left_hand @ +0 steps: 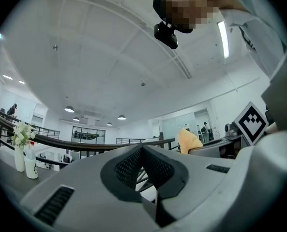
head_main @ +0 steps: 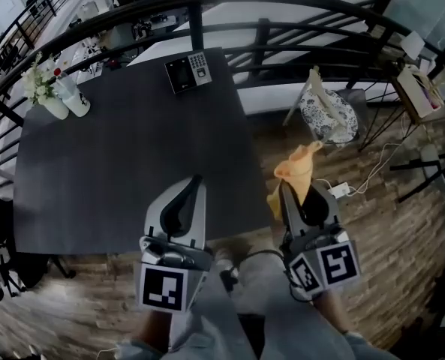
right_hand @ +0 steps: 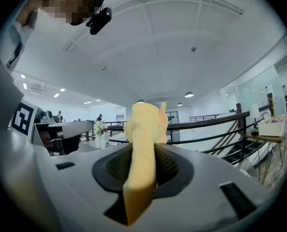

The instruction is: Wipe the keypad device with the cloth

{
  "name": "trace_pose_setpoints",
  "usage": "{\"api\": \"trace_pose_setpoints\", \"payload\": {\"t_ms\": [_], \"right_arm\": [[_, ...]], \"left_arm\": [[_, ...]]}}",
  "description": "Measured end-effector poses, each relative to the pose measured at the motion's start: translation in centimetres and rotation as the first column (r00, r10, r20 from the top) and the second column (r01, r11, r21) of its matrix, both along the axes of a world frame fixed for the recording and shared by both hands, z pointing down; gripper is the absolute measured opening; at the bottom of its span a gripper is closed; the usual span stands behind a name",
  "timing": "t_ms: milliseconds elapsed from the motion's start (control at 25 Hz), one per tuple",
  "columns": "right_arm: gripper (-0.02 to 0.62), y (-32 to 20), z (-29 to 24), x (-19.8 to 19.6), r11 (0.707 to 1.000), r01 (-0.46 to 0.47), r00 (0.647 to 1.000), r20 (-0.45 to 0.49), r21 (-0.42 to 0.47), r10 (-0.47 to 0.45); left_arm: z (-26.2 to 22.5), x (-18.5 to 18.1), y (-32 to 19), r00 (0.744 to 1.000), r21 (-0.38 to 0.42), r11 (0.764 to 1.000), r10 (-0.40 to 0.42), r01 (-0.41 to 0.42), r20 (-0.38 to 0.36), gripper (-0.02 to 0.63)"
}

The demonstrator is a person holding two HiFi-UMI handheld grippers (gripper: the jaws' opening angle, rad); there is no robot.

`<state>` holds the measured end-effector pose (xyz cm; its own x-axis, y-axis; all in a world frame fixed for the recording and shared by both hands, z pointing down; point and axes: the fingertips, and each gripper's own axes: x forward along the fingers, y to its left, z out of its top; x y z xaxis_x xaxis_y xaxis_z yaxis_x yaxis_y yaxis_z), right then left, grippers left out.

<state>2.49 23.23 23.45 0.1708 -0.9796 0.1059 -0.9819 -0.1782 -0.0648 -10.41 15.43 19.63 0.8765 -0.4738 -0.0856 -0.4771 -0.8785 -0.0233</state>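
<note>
My left tool (left_hand: 142,148) has its jaws brought together at the tips with nothing between them; through the small gap lower down I see only dark railing bars. My right tool (right_hand: 141,151) is clamped on the cloth (right_hand: 144,129), a pale orange-yellow piece that runs up between the two pads and stands above them in a bunched, crumpled tuft. From the head view both tools are held low in front of me, side by side and apart. The left one is over the near edge of the surface (head_main: 117,171). The right one is just past the surface's right corner, over the wooden floor (head_main: 380,231), with the cloth pointing up and away from me. The keypad device (head_main: 188,71) lies at the far edge of the dark surface, toward its far right corner, well apart from both tools and from the cloth. It has a dark screen part on the left and a block of keys on the right. At the far left corner stand a white vase of flowers (head_main: 46,100) and, just beside it, a white cup (head_main: 77,96). A black railing (head_main: 282,28) curves round behind the surface, and a chair with a patterned cushion (head_main: 329,115) sits on the floor to the right.
</note>
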Motion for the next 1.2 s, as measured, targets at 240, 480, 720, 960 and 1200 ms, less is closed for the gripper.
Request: {"api": "trace_pose_setpoints", "payload": {"t_ms": [240,480,720,960,1200], "right_arm": [[0.102,-2.9,-0.2,1.1,0.999,0.048,0.999,-0.016,0.002,-0.048],[0.101,-6.1,0.7,2.6,0.994,0.108,0.994,-0.026,-0.027,-0.109],[0.102,-10.1,1.9,4.1,0.977,0.200,0.979,-0.014,-0.066,-0.202],[0.101,-14.5,3.2,6.3,0.950,0.294,0.955,-0.015,-0.108,-0.297],[0.101,-19.3,4.5,7.6,0.931,0.347,0.937,-0.009,-0.115,-0.350]], "left_arm": [[-0.3,-0.4,-2.5,0.997,0.002,0.997,-0.072,0.072,-0.007,0.006],[-0.4,0.6,-5.0,0.990,0.019,0.990,-0.138,0.138,-0.005,0.006],[0.3,2.6,-8.0,0.980,0.006,0.980,-0.199,0.199,0.020,0.006],[1.9,4.6,-11.1,0.959,-0.029,0.960,-0.275,0.277,0.066,0.006],[4.0,5.5,-14.1,0.941,-0.065,0.942,-0.324,0.331,0.101,0.008]]}}
